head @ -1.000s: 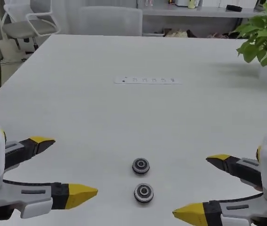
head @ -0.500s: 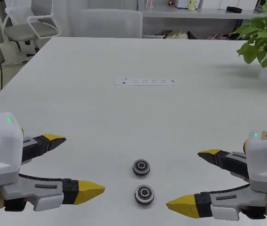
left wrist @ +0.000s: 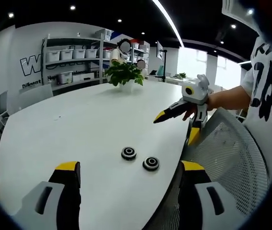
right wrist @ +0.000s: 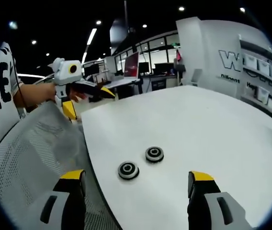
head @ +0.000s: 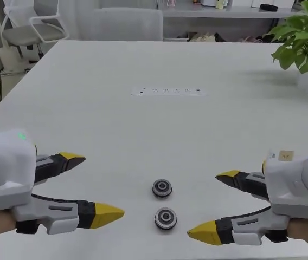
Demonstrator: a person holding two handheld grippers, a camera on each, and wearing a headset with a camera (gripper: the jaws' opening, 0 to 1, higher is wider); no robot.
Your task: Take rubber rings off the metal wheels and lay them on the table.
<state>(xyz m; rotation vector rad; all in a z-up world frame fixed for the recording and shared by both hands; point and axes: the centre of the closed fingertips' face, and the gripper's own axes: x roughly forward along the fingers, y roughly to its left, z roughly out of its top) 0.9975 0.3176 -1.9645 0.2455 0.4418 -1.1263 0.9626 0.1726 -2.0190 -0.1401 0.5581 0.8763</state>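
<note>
Left tongs (head: 103, 186) and right tongs (head: 203, 205) both wide open, flanking the wheels (head: 162, 188); right's probably slightly closer.

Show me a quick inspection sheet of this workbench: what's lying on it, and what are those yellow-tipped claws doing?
Surface: pale grey table, matte.
Job's things: far wheel and near wheel lie flat, close but apart; dark rings apparently on both.
Clutter: socket strip at mid-table.
Grippers: left claw and right claw both open, either side of the wheels, touching neither.
Cables: dark cable hangs left of the table.
Surroundings: potted plant at the table's far right; white chair beyond; shelves along the wall.
</note>
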